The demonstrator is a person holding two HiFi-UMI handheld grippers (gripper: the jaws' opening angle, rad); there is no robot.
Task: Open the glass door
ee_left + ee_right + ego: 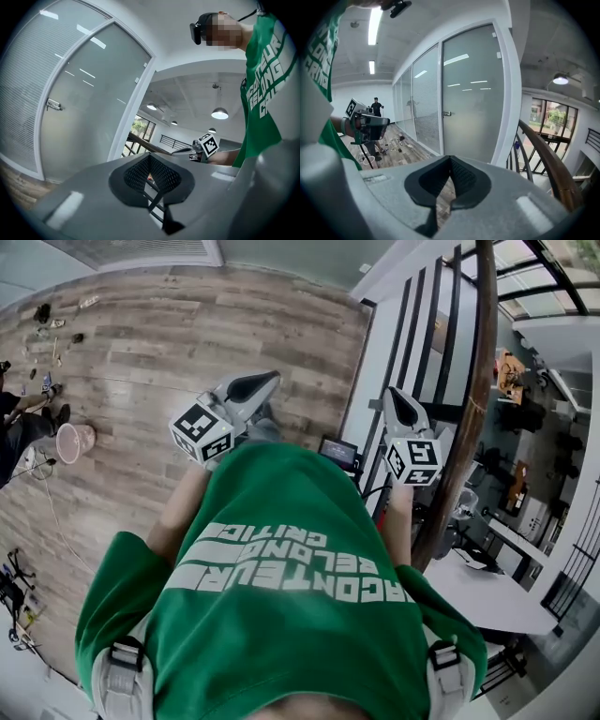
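The frosted glass door [473, 93] stands closed in its white frame, some way ahead of both grippers. Its small metal handle [446, 113] sits on the door's left edge at mid height. In the left gripper view the same door [93, 108] fills the left side, handle [54, 105] on its left edge. My left gripper [150, 155] is shut with nothing in it, and so is my right gripper [450, 159]. In the head view both are held up in front of the green shirt, the left gripper [272, 379] over the wood floor and the right gripper [393, 393] close to the railing.
A curved wooden handrail [548, 159] on dark balusters runs along my right, with a stairwell behind it. Blind-covered glass panels [424, 101] continue left of the door. A pink bucket [75, 442], small clutter and another person [376, 107] are on the wood floor to the left.
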